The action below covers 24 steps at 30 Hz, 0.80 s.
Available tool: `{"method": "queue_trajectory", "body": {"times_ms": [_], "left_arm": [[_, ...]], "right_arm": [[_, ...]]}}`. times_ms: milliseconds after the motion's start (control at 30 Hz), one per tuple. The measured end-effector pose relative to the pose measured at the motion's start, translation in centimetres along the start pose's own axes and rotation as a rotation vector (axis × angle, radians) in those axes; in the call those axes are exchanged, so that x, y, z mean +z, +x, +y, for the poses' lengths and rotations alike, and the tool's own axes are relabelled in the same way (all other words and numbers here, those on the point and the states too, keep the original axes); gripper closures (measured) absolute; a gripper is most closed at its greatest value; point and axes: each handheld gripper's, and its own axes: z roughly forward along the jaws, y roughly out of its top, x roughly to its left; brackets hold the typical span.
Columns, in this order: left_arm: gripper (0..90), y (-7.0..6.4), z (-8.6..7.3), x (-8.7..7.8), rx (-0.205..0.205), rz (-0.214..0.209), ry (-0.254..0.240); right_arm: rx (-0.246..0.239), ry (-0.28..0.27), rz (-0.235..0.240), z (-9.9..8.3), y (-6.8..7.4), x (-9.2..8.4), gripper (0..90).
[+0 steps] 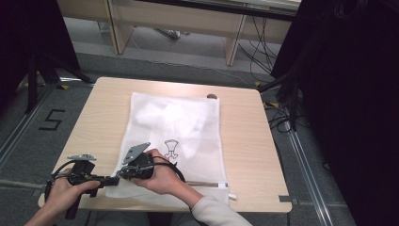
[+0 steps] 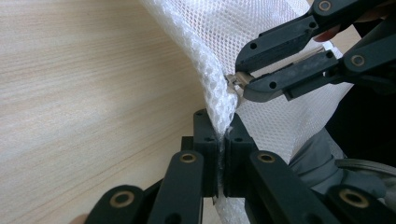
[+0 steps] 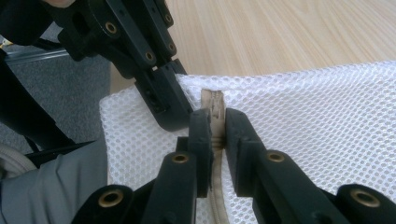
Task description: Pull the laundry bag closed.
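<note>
A: Where is the white mesh bag (image 1: 174,136) laid?

B: It is spread flat on the wooden table (image 1: 244,136), from the middle towards the six o'clock edge in the high view. A small dark drawing is printed on it, and something white is bunched inside towards twelve o'clock.

A: How is the left gripper (image 2: 223,140) seen?

B: Its jaws are pressed together on the bag's corner, where the mesh is folded into a ridge. In the high view this gripper (image 1: 110,180) is placed at about seven o'clock of the bag, at the table's near edge.

A: And the right gripper (image 3: 217,128)?

B: Its jaws are closed on the zipper pull (image 3: 212,106), a flat beige tab that stands up between the tips. The zipper (image 1: 207,184) is run along the bag's near edge. In the left gripper view the same tab (image 2: 235,80) is seen pinched just above the clamped corner.

A: How close are the two grippers?

B: They are nearly touching, tip beside tip.
</note>
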Motion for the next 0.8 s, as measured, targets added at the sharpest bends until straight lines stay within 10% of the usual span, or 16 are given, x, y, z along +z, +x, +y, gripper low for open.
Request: {"method": "queue_trajectory", "body": {"times_ms": [800], "left_arm": [[85.8, 0.0, 0.1, -0.2, 0.008, -0.001, -0.009]], "right_arm": [[0.004, 0.027, 0.002, -1.1, -0.3, 0.1, 82.4]]}}
